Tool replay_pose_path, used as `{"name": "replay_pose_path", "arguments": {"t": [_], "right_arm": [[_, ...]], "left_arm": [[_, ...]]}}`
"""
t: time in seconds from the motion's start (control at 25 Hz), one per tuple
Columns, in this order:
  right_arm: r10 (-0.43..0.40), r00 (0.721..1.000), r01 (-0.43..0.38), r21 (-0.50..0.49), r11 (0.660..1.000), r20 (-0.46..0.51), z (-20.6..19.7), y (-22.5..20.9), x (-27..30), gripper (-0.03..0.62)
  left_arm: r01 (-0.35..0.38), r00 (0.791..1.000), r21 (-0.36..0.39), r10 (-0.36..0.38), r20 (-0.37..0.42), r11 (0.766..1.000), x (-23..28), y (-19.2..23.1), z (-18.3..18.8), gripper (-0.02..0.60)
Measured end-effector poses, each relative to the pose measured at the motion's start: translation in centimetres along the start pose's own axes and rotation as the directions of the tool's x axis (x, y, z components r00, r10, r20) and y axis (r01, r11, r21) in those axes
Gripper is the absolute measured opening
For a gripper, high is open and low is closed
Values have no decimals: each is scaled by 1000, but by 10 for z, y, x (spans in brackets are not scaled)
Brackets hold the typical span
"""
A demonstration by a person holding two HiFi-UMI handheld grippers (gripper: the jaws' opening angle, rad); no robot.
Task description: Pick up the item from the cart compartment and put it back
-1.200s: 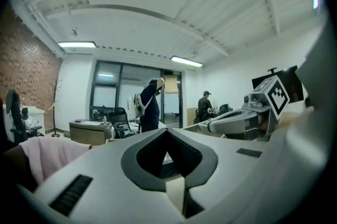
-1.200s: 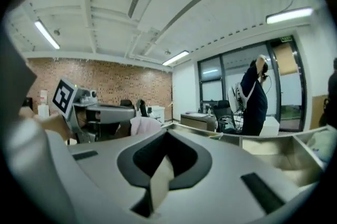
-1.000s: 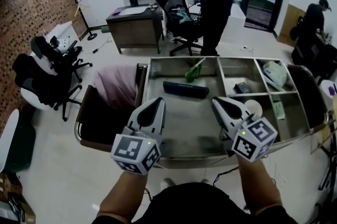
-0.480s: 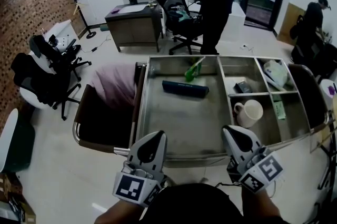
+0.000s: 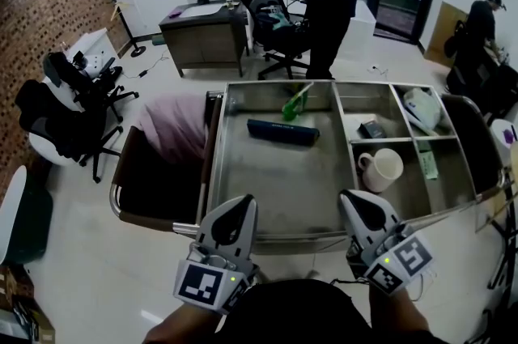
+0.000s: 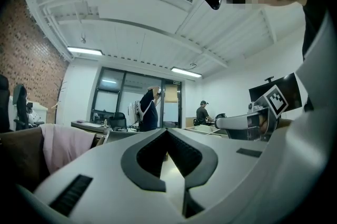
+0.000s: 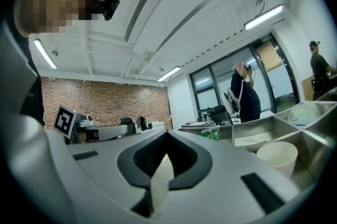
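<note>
White mug (image 5: 383, 169) sits in steel cart (image 5: 279, 188); left gripper (image 5: 241, 203), right gripper (image 5: 350, 197) closed, empty.

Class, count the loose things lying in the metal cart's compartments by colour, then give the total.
Dark: 2 (long bar, small box)
Green: 2 (green object, pale packet)
White: 2 (mug, bag)
Total: 6

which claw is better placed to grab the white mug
Right: the right claw hangs at the cart edge in front of the white mug; the left claw is farther off, by the large compartment. Both are shut.
</note>
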State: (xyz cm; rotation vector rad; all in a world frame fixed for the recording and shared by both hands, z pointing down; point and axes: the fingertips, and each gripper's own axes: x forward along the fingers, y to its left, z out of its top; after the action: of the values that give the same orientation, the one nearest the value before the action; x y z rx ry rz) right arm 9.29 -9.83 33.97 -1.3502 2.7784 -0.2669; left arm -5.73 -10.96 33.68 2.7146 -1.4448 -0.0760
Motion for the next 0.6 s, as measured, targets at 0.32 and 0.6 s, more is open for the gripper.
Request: {"name": "replay_pose_path", "arguments": {"t": [0.32,0.6], "right_arm": [[4,1000,-4,10,1000,7,-2,-1,2,18],[3,1000,-3,-31,1000,0,-5,1,3,18]], "left_arm": [[17,1000,-1,-17,-2,1000,3,-6,0,0],[32,999,8,-32,-2,999,3,-13,-1,0]]}}
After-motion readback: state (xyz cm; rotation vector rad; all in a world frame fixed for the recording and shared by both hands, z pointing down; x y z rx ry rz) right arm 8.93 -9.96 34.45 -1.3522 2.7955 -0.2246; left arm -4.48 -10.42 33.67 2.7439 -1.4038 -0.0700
